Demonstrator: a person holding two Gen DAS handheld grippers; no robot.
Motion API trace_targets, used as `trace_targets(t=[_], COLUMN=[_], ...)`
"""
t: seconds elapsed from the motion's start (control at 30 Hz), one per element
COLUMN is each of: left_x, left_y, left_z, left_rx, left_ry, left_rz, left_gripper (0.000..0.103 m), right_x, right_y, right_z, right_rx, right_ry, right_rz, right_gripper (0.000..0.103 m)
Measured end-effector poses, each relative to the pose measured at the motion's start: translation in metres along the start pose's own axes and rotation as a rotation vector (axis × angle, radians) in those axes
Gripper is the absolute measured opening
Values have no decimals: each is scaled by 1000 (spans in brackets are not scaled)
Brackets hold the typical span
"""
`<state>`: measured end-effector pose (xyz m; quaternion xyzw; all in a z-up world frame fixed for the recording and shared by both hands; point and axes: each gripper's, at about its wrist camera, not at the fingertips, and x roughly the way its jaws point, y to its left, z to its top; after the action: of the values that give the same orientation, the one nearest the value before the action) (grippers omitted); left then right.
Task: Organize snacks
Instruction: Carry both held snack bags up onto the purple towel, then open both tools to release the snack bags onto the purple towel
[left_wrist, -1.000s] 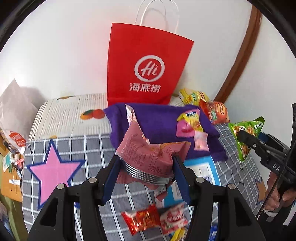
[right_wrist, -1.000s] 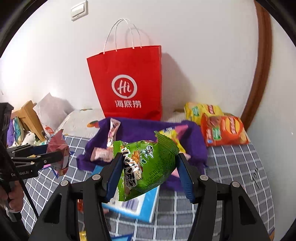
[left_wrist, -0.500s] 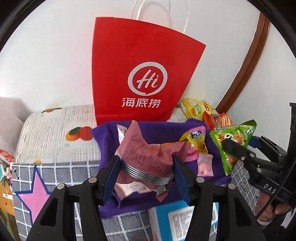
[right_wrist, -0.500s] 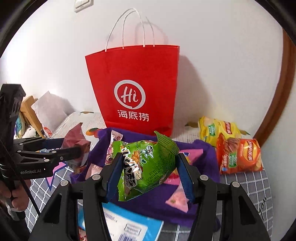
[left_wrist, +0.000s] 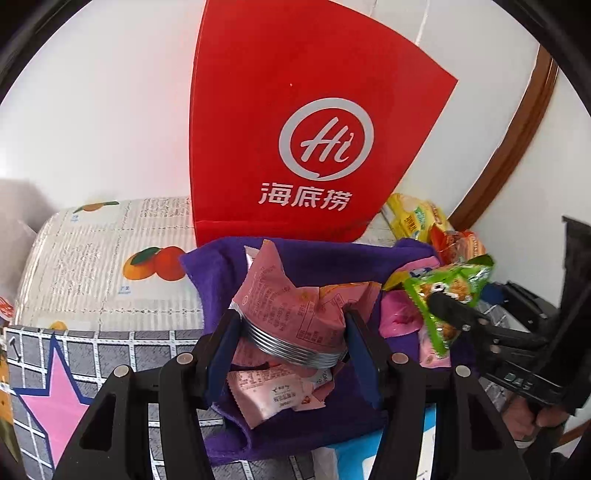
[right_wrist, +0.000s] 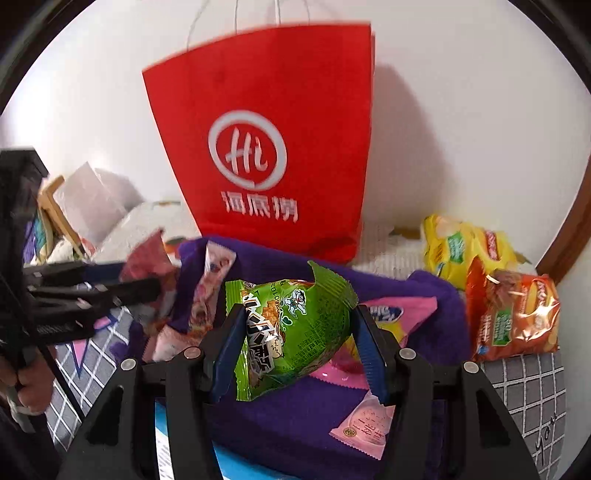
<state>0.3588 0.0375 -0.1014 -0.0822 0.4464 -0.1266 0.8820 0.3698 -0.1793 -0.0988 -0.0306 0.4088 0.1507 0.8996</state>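
My left gripper (left_wrist: 291, 328) is shut on a pink snack packet (left_wrist: 288, 306) and holds it over the purple felt basket (left_wrist: 218, 273). My right gripper (right_wrist: 295, 347) is shut on a green snack packet (right_wrist: 291, 328), also over the purple basket (right_wrist: 447, 310). The green packet shows in the left wrist view (left_wrist: 443, 299) at right; the pink one shows in the right wrist view (right_wrist: 147, 269) at left. Several pink packets (left_wrist: 273, 398) lie in the basket.
A red paper bag (left_wrist: 295, 129) stands behind the basket against the white wall. Yellow (right_wrist: 461, 247) and orange chip bags (right_wrist: 513, 314) lie at right. A blue and white box (right_wrist: 162, 450) lies in front on the checked cloth (left_wrist: 33, 369).
Both grippers have moved forward with their packets, from above the checked cloth to over the purple basket. The red bag looms closer.
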Motion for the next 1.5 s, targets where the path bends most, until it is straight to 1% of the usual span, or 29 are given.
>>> trace_targets(t=[0.07,0.2,0.23,0.3,0.43,0.5,0.57,0.63,0.77,0.93,1.07,1.1,1.17,1.2,1.37,1.5], left_x=[2,8,10,13,18,21,25,27,29,40,42,43,47,48,55,59], left_y=[0,2,2,2,3,4,4,3,3,2,-5,-7,-10,-11,-15,-22], left_z=[-1,-2,-2,-2,-3,-4,-5,-5,-5,-7,-10,-11,-13,-14,-18,-22], left_rx=[10,-3,-6,-7,-9,-11,-13,-12,-14,-18,8,12,15,16,36,67], left_ry=[7,21,26,33,38,43,53,55,56,84,92,94,103,107,134,151], left_rz=[-7,-2,-1,1,6,17,12,12,8,4,-8,-10,-8,-7,-8,-4], left_gripper=[56,56,56,56,56,56,56,56,56,56,56,56,56,56,56,56], right_x=[3,8,12,16,31,39,50,54,56,65,65,66,66,64,46,30], right_y=[-4,-10,-10,-12,-8,-5,-1,3,5,-3,0,2,5,6,1,-9], right_z=[-3,-12,-14,-16,-22,-26,-30,-34,-36,-41,-41,-41,-41,-41,-34,-26], right_rx=[6,-19,-36,-42,-49,-53,-54,-65,-75,-69,-81,-92,-122,-132,-125,-89], right_ry=[7,51,77,100,182,220,267,286,291,343,343,345,342,333,283,222], right_rz=[-2,-6,-2,2,47,39,41,43,44,7,20,16,-13,-19,8,-15], right_gripper=[58,58,58,58,58,58,58,58,58,58,60,65,72,72,72,72])
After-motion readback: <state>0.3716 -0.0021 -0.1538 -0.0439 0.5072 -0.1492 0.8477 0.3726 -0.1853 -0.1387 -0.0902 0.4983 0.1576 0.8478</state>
